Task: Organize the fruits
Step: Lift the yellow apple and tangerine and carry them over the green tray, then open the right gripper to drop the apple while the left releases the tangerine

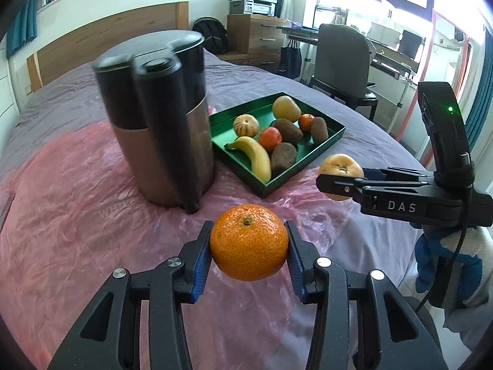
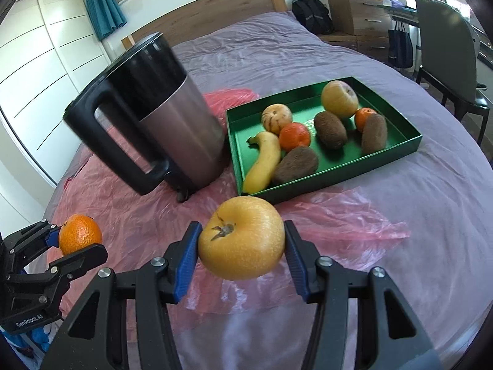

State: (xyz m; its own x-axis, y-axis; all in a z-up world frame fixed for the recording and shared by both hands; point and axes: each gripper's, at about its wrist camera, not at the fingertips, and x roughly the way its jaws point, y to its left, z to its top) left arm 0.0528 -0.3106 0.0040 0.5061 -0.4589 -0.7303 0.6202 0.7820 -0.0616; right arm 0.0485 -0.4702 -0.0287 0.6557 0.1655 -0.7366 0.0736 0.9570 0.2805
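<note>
My left gripper is shut on an orange mandarin, held in the air above the pink plastic sheet. The same mandarin shows at the left of the right wrist view. My right gripper is shut on a yellow apple, also seen from the left wrist view as the apple in black fingers. Ahead lies a green tray holding a banana, several kiwis, two mandarins, a yellow apple and a pale striped fruit.
A tall steel and black kettle stands on the pink sheet just left of the tray. All of it rests on a bed with a purple cover. A chair and a desk stand beyond the bed's right side.
</note>
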